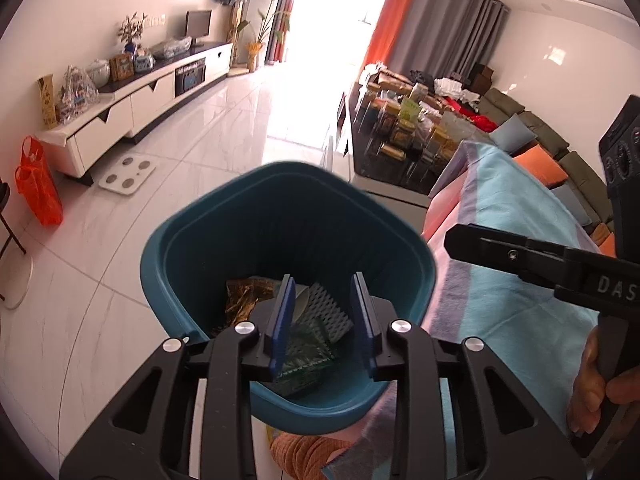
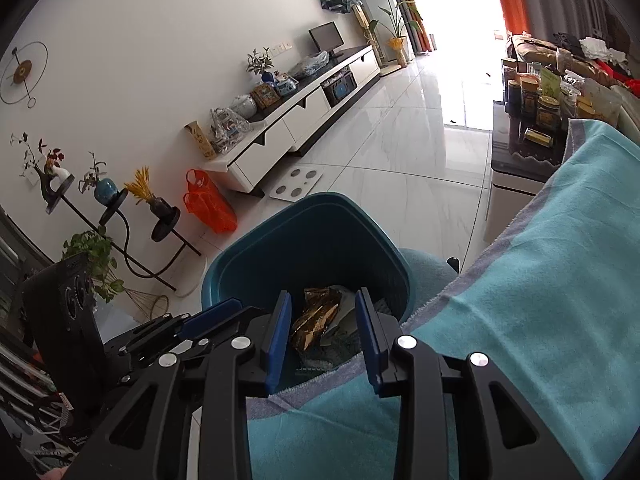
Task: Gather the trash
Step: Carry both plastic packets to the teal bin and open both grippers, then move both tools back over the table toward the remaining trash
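We look across a wide floor (image 1: pixel 208 152) of glossy pale marble-look tiles, bare and roomy between the long white TV cabinet (image 1: pixel 132 116) by the far wall and the cluttered dark table (image 1: pixel 400 136) on the other side.

Nearer to us, a worktop draped in a soft turquoise towel (image 2: pixel 540 280) with pink and lilac bands ends at a frayed edge. Just beyond that edge stands one teal plastic bin (image 1: pixel 288 208), squarish with rounded corners, a thick rolled rim and ribbed inner walls; its near rim meets the cloth.

The trash lies in the bottom of the bin. We count one crinkled gold foil wrapper (image 2: pixel 316 316), one white perforated sheet (image 1: pixel 324 308) and one green meshed piece (image 1: pixel 308 356); other scraps are too hidden to number.

One orange mesh bag (image 2: pixel 208 204) and one white bathroom scale (image 2: pixel 296 184) sit on the floor by the cabinet's end.

Both tools hang over the bin. The left gripper (image 1: pixel 322 320) has its two blue-padded fingers parted, released, nothing between them but air above the trash. The right gripper (image 2: pixel 326 336) likewise stands released with empty fingers over the bin's near rim.
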`<state>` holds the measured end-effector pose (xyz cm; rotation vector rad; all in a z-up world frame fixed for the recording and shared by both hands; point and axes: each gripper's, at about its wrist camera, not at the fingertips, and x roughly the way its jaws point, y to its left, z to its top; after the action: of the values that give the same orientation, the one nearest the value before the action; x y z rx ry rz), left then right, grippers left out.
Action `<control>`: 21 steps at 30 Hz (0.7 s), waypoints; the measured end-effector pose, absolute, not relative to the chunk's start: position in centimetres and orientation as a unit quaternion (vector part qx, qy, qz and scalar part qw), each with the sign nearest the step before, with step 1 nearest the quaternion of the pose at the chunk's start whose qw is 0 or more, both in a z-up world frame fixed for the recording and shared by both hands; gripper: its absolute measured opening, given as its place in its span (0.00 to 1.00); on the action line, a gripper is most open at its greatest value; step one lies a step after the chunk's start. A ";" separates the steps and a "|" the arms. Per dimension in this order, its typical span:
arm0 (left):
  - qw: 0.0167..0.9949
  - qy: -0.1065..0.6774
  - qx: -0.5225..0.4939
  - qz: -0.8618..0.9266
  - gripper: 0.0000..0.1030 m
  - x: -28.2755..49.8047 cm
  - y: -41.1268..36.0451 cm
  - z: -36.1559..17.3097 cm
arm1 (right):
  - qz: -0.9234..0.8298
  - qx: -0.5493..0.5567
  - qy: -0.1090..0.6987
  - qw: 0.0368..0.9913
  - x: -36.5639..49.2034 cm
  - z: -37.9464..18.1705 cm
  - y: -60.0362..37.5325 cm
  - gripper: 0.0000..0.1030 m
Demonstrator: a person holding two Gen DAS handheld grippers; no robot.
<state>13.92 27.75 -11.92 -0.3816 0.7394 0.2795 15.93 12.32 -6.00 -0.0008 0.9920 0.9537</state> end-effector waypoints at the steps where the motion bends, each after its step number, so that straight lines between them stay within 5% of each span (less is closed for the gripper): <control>1: 0.909 0.353 -0.179 0.134 0.33 13.4 27.6 -11.5 | 0.441 0.003 0.453 0.775 15.8 -5.7 11.9 0.30; 7: 0.937 0.304 -0.138 0.101 0.44 11.1 24.8 -7.9 | 0.447 0.018 0.417 0.791 14.3 -3.2 8.9 0.33; 21: 0.952 0.275 -0.076 -0.109 0.47 9.8 10.5 -4.5 | 0.387 0.032 0.330 0.861 9.4 1.6 -5.3 0.39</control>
<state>9.78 10.54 -4.47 -0.1535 0.5579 -0.2219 9.43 -5.34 1.57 0.0664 0.6925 0.8112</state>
